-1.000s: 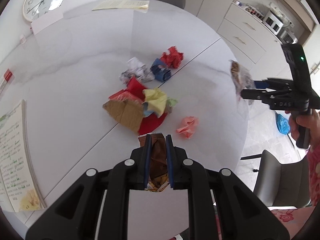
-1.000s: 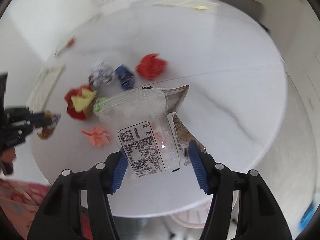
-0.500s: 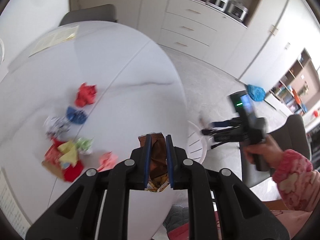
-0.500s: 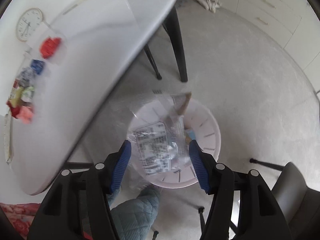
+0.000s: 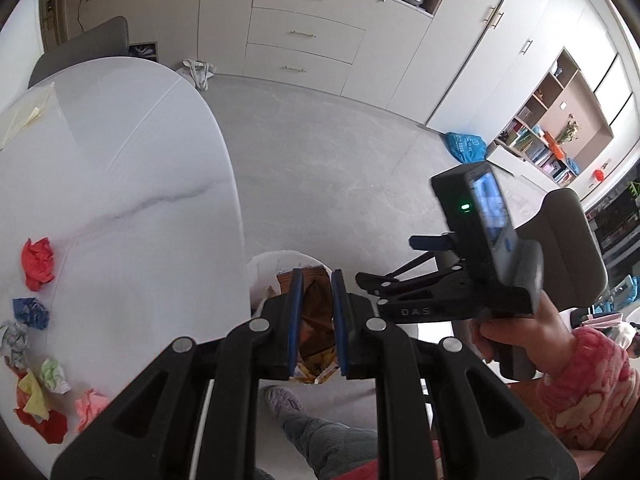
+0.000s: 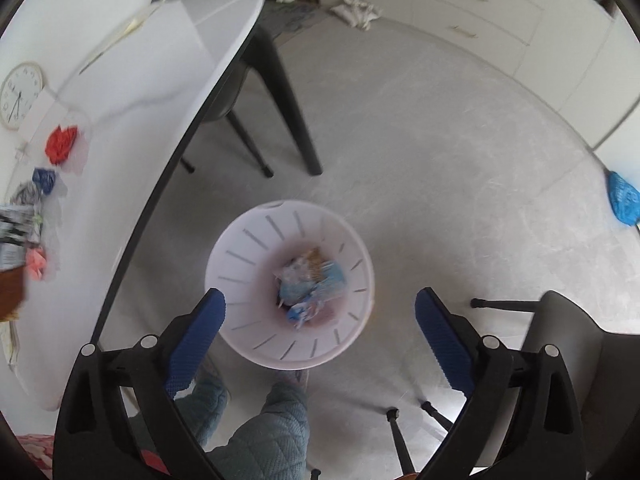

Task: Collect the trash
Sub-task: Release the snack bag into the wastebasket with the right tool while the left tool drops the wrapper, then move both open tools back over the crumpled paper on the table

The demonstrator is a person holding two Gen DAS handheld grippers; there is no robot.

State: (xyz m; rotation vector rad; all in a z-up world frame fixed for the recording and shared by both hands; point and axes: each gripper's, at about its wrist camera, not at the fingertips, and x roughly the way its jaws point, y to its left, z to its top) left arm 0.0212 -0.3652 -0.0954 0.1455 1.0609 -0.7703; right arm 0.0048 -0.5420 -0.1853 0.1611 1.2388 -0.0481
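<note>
Paper balls lie on the white table at the far left of the left wrist view: one red paper ball, one blue paper ball, one grey paper ball, one green paper ball and one pink paper ball, plus one mixed heap of red and yellow paper. That makes five single balls and one heap not yet collected.

Further right, the left gripper is closed tightly on one brown snack wrapper, and it hangs over the edge of the white bin, which stands on the floor just beside the table. The right gripper is seen beside it, held in the right hand.

In the right wrist view the right gripper stands wide apart with nothing between its fingers, directly above the bin. Inside the bin lies a small pile of clear and blue wrappers; I cannot count them exactly.

I judge that the step in hand is dropping: the right side looks finished with its release, and the left wrapper is next. The next move calls for bringing the left gripper fully above the bin opening and spreading its fingers so the wrapper falls inside, not on the floor.
</note>
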